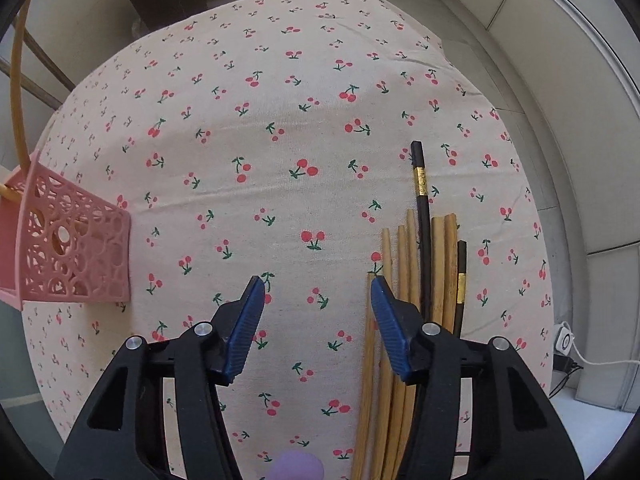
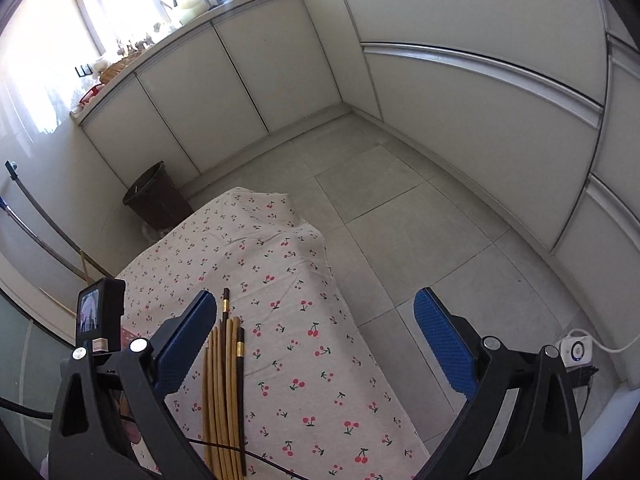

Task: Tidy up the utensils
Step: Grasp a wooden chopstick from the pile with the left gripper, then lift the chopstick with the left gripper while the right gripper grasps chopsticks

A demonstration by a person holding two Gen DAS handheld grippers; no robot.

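Tabletop [image 1: 280,92]: covered in a cherry-print cloth; carries everything listed below.
Chopsticks [image 1: 404,264]: one loose bundle, lying flat at about 4 o'clock on the tabletop in the left wrist view. Several are pale bamboo, two are black with gold bands [image 1: 421,178]. Tips point toward 12 o'clock.
Same bundle, right wrist view [image 2: 224,384]: lies at 7 o'clock, just beside the inner finger of the right claw.
Pink utensil basket [image 1: 76,248]: perforated plastic, at 9 o'clock on the tabletop, well apart from the chopsticks. A tan stick-like item [image 1: 18,92] rises from it; what it is cannot be told.
Left claw [image 1: 318,304]: jaws apart, gripping nothing; the right-hand finger overlaps the bamboo sticks in view, contact uncertain.
Right claw [image 2: 316,334]: jaws wide apart, empty, held above the tabletop's edge and the floor.
Bin [image 2: 154,196]: dark, on the floor at 12 o'clock past the tabletop's far end.
Step in hand: judged as the approach to the chopsticks, nothing lifted yet.
Next move calls for: centring one claw over the bundle, or a single stick, closing across the shafts, then carrying toward the basket at 9 o'clock.
Caution: thin round sticks may roll or fan out when pinched.
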